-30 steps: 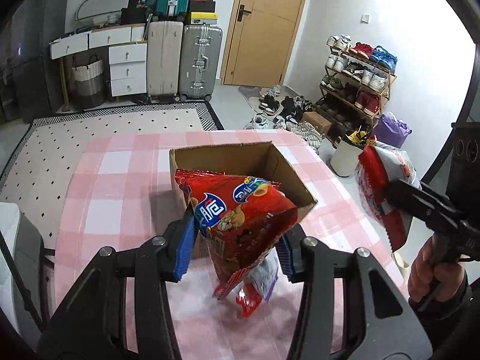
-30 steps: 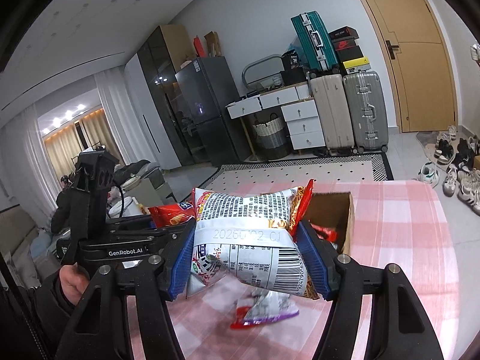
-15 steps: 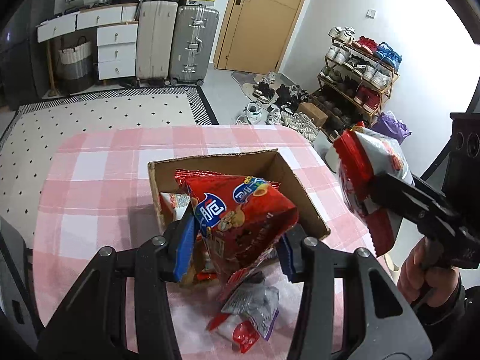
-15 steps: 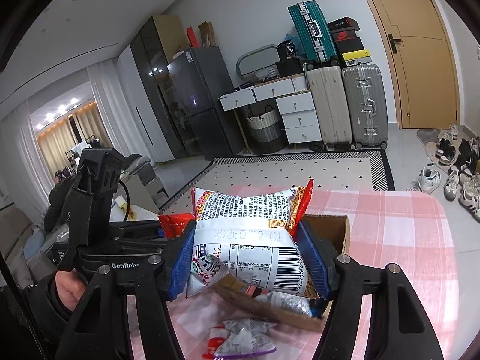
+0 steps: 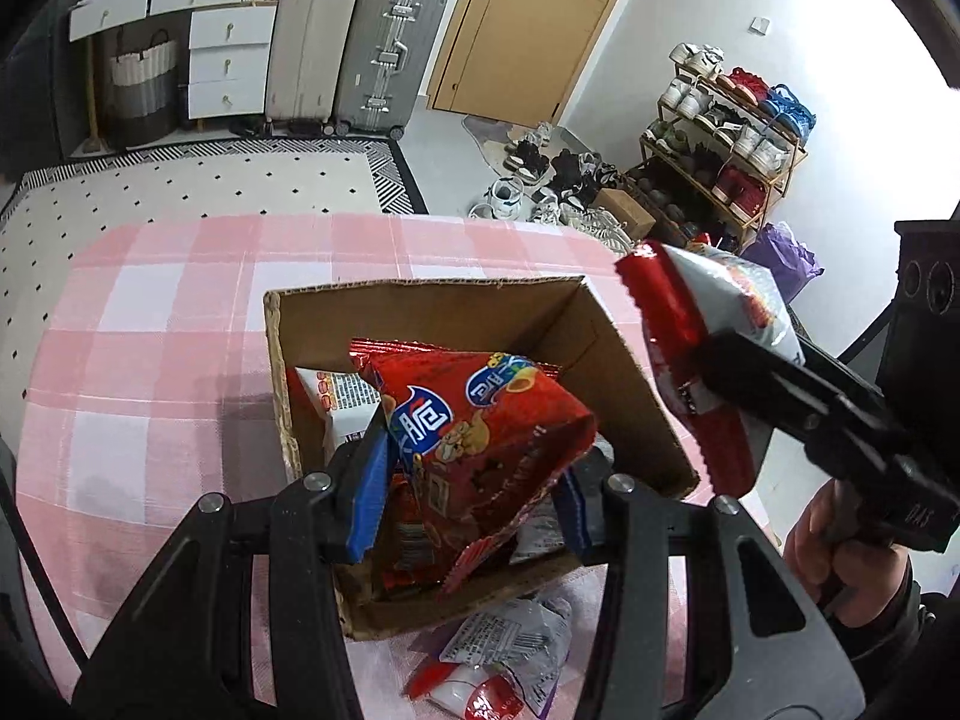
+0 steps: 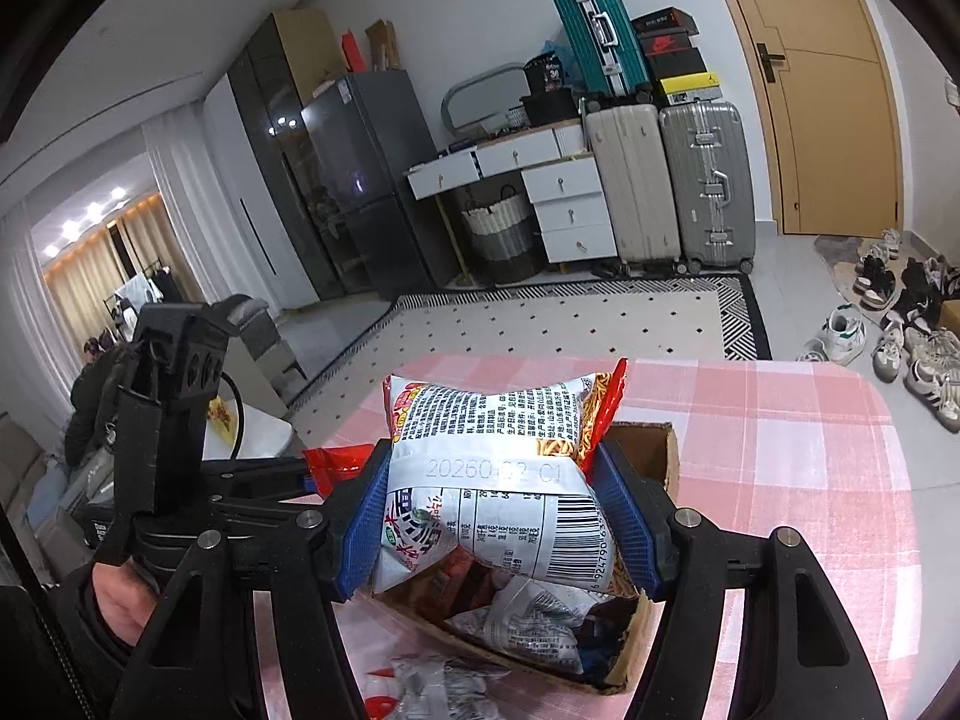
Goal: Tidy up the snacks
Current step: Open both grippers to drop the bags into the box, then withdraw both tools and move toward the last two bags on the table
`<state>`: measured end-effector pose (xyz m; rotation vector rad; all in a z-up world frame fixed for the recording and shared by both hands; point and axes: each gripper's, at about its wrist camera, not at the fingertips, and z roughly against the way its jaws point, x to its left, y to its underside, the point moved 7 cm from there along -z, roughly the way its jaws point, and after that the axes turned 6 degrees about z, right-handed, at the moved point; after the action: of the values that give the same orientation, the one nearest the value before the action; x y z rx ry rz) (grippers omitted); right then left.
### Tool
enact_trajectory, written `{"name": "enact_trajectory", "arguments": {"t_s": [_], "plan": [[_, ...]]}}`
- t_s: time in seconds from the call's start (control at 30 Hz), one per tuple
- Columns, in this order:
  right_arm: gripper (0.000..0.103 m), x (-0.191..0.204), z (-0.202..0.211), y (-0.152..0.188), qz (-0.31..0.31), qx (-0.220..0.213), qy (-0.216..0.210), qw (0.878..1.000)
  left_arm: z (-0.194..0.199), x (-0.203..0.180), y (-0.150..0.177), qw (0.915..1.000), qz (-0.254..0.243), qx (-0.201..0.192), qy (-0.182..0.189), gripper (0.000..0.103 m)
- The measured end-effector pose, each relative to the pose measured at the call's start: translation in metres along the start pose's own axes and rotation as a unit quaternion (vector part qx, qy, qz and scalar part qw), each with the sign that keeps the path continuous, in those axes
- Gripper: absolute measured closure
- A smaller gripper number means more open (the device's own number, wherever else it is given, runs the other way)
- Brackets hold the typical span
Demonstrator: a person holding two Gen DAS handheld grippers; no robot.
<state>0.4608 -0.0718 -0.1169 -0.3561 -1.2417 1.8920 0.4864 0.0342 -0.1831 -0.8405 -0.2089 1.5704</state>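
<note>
Left wrist view. Cardboard box: open-topped, on pink checked tablecloth; landmark for all entries below.

Red snack bag: pinched between blue pads of left gripper, jaws narrow and pressed into crumpled foil; hangs directly over box's near half, lower corner dipping toward packets inside. Held so, probably, for a straight drop into the box.

White-and-red noodle packet: clamped in right gripper, just outside box's right wall and above its rim; likely queued behind the red bag, since both cannot go through the opening at once.

Packets inside box: several, white and red, piled against left wall and near corner; exact count not readable.

Loose packets: silver, purple and red, on cloth just outside box's near wall; not yet sorted.

Right wrist view. Noodle packet: squeezed at its waist by right gripper, jaws at middling width, pads denting the film; box behind and beneath. Left gripper off box's left side, red foil at its tip.

Beyond box: suitcases, shoe rack, patterned rug.
</note>
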Motion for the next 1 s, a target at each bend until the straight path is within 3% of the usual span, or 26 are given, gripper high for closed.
{"name": "enact_trajectory", "arguments": {"t_s": [0.2,0.23,0.27,0.3,0.33,0.47,1.0], "plan": [[0.032,-0.009,-0.020,0.007,0.006,0.008,0.020,1.000,-0.021,0.011,-0.001,0.9999,0.012,0.010,0.003,0.057],[0.030,-0.010,-0.022,0.008,0.006,0.009,0.019,1.000,-0.025,0.014,-0.001,0.9997,0.018,0.015,0.004,0.053],[0.028,-0.010,-0.024,0.009,0.004,0.009,0.017,1.000,-0.029,0.017,-0.001,0.9994,0.025,0.022,0.003,0.040],[0.021,-0.010,-0.024,0.009,0.003,0.006,0.012,1.000,-0.031,0.020,-0.001,0.9993,0.029,0.024,0.002,0.034],[0.016,-0.011,-0.023,0.008,0.001,0.001,0.010,1.000,-0.031,0.019,0.000,0.9992,0.030,0.023,0.010,0.033],[0.016,-0.020,-0.016,0.004,-0.009,-0.015,0.018,1.000,-0.025,0.014,0.005,0.9999,0.007,0.007,-0.011,0.022],[0.008,-0.004,0.033,0.011,-0.006,-0.046,0.015,0.999,0.026,-0.005,0.037,0.9985,-0.015,-0.023,-0.047,0.022]]}}
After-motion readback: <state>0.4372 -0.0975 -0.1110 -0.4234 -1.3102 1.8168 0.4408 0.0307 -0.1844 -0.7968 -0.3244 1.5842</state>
